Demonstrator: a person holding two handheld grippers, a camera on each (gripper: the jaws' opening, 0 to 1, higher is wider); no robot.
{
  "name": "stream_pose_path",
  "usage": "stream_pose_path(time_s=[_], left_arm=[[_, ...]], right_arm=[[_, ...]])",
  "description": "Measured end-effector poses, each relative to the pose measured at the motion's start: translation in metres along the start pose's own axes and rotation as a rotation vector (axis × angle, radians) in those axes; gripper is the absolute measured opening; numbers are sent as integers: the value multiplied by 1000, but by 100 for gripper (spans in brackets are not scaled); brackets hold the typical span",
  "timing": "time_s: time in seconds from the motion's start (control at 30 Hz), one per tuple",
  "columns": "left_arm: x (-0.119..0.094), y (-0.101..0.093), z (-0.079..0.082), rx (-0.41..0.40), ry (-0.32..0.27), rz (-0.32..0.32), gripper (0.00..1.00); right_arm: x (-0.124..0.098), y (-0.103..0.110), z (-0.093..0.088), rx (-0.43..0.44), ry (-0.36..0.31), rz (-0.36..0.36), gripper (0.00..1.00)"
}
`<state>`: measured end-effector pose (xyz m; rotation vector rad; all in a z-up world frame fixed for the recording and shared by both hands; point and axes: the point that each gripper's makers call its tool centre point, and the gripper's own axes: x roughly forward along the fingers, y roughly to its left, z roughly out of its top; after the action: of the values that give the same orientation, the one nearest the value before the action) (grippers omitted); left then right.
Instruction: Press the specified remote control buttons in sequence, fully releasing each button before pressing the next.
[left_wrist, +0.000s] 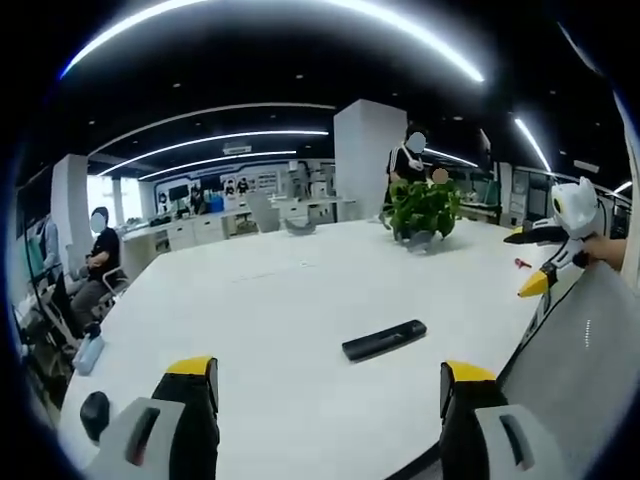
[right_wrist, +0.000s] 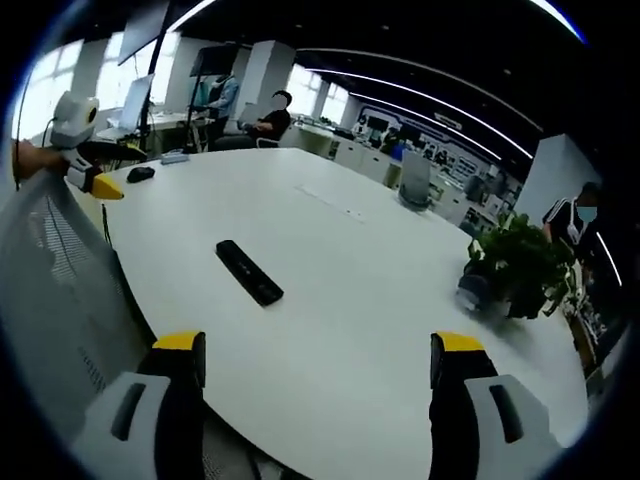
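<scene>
White and broad, the table (left_wrist: 300, 290) runs through an open office with strip lights overhead and desks along the far walls.

On it lies the remote (left_wrist: 384, 340), a slim black bar, flat on the bare top and well clear of everything else. In the left gripper view it sits just above and between the two jaws, nearer the right-hand one, lying at a slight slant. In the right gripper view the remote (right_wrist: 250, 272) lies above the left-hand jaw, pointing diagonally across the table (right_wrist: 340, 300).

The left gripper (left_wrist: 330, 385) stands wide, its yellow-tipped black jaws far apart with nothing between them but table. The right gripper (right_wrist: 318, 362) is likewise spread wide and holds nothing. Neither touches the remote. Each gripper also comes into the other's view: the right gripper at the right edge of the left gripper view, with a hand behind it, and the left gripper (right_wrist: 95, 180) at the left edge of the right gripper view.

Farther out, a plant (left_wrist: 425, 210) stands on the table's far side; in the right gripper view the plant (right_wrist: 515, 265) is to the right. A mesh chair back (right_wrist: 60, 290) rises at the table's near edge. A seated person (left_wrist: 100, 262) is at the left end of the table, and a standing person (left_wrist: 408, 160) is behind the plant.
</scene>
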<state>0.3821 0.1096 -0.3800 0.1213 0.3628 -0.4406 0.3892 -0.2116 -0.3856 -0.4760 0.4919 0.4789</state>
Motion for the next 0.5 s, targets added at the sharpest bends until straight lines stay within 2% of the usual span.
stream_pose_path(time_s=[0.13,0.23,0.4,0.43,0.5], left_arm=[[-1,3,2,-7,-13,12,96],[-1,5,3,-2,-21,22,96],[-2,8,5,-15,-39,32,96],[-2,7,5,-12,-40,29,96],[-1,6,5,-3,-35,24,96]], right_arm=[[4,11,-5,-76,47,46,97],[2,9,-2,-98,26,33,95],[2,3,-2,-10,1,29,95],[2,4,-3,-1,4,37,94],[6,13,-13,16,53,82,96]])
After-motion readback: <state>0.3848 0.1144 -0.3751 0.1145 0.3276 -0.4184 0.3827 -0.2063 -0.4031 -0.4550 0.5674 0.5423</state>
